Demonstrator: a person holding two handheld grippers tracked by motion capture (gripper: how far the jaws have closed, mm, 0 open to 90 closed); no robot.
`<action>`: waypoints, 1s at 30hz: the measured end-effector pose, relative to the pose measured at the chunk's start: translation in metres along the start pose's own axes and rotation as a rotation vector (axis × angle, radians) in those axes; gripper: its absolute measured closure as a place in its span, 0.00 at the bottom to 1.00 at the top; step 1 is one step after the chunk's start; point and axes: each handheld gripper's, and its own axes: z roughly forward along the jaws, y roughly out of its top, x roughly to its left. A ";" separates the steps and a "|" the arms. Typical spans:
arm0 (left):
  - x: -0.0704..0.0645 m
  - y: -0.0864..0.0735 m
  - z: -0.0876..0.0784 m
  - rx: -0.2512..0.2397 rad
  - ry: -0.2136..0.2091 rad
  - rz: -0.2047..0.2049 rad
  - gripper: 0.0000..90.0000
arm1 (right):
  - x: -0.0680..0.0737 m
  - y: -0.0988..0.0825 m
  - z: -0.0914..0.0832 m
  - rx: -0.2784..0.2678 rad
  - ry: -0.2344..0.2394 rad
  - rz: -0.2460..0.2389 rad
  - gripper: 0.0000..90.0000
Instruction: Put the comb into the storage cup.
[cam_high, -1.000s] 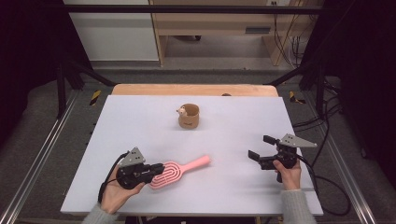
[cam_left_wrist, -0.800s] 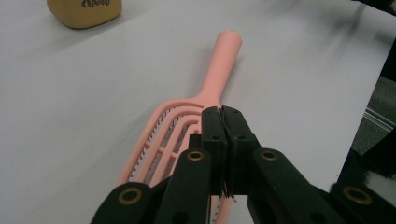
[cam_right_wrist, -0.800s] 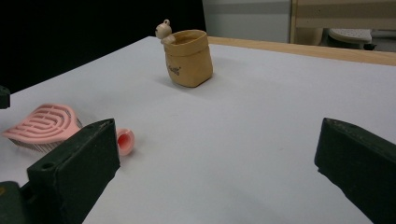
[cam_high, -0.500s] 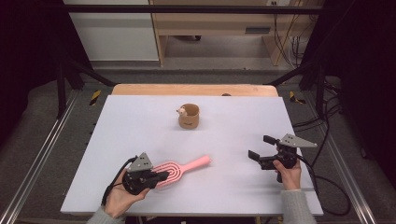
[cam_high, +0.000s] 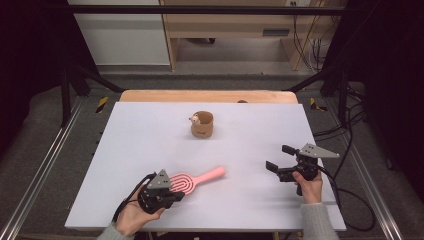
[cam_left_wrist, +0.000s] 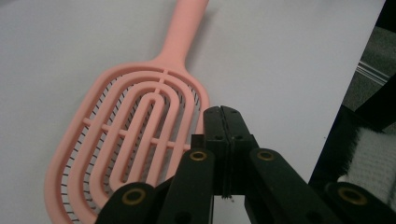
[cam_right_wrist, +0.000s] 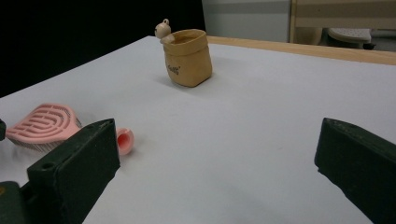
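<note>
L gripper (cam_high: 172, 196): jaws just closed, now flat together w/ nothing between; slid toward near table edge, tips beside brush head rim.
Brush (cam_high: 192, 180): pink, flat on table (cam_high: 150, 130), front-left, bristles down, handle pointing toward centre; same spot as before.
Meaning: prob. no grasp yet; closed tips may nudge the head or need reopening.
R gripper (cam_high: 279, 162): jaws wide, empty, hasn't moved, front-right.
Cup (cam_high: 202, 124): tan, small figure on rim, mid-back, well apart.
Obstacles: none near brush; table edge close.
</note>
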 end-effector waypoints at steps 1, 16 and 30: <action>0.000 0.000 0.000 0.006 0.003 0.003 1.00 | 0.000 0.000 0.000 0.001 0.001 0.001 0.01; 0.003 -0.002 0.000 0.052 0.039 0.011 1.00 | 0.000 0.000 0.001 0.004 0.000 0.000 0.01; 0.010 -0.004 -0.003 0.062 0.078 -0.008 1.00 | 0.000 0.000 0.001 0.006 0.000 -0.001 0.01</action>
